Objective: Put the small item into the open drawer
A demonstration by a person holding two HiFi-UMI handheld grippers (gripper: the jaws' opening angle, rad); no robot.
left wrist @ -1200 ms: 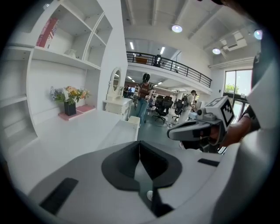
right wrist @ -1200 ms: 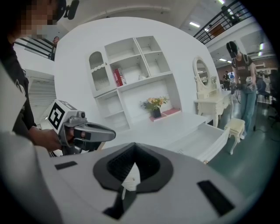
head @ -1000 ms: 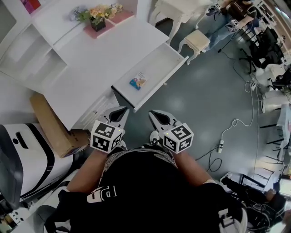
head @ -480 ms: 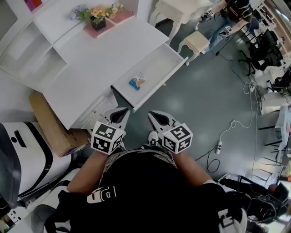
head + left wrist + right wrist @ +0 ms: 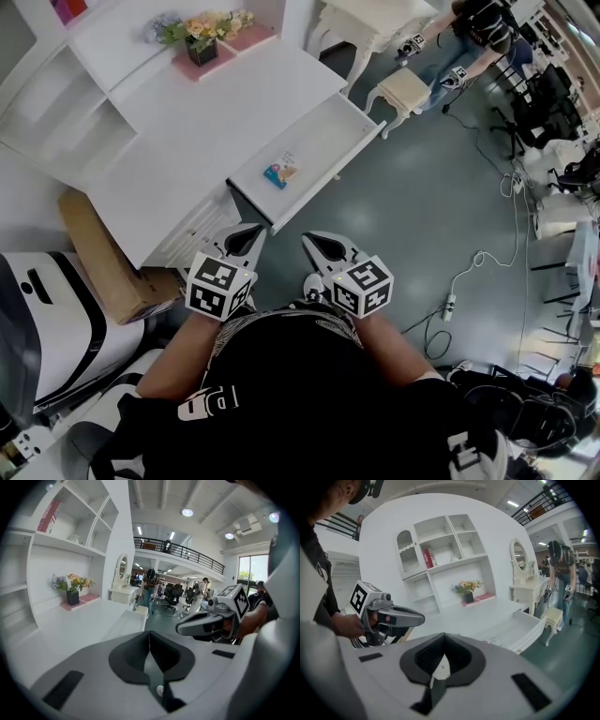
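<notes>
Plainly, neither tool has anything in it. In its own view the left gripper (image 5: 149, 638), a grey two-jaw tool with black pads, has its jaws brought together into a thin seam. The right gripper (image 5: 442, 657), its twin, also shows its tips meeting on nothing. In the head view both sit at lower centre, side by side just above the person's dark shirt, and both point up the frame.

Beyond their tips, toward the upper middle of the frame, the white open drawer (image 5: 330, 126) stands pulled out from the white desk (image 5: 216, 122). It runs slantwise from lower left to upper right. The small item, a flat card-like packet in blue, orange and white (image 5: 279, 172), lies on the drawer's floor near its lower-left end.

That relation is what matters for any coming move. The packet lies straight up the frame from the gap between the two tools, apart from both and a little nearer the left one. Its long axis appears to follow the drawer's length, toward the upper right. Since it rests inside already, the placing looks done.
</notes>
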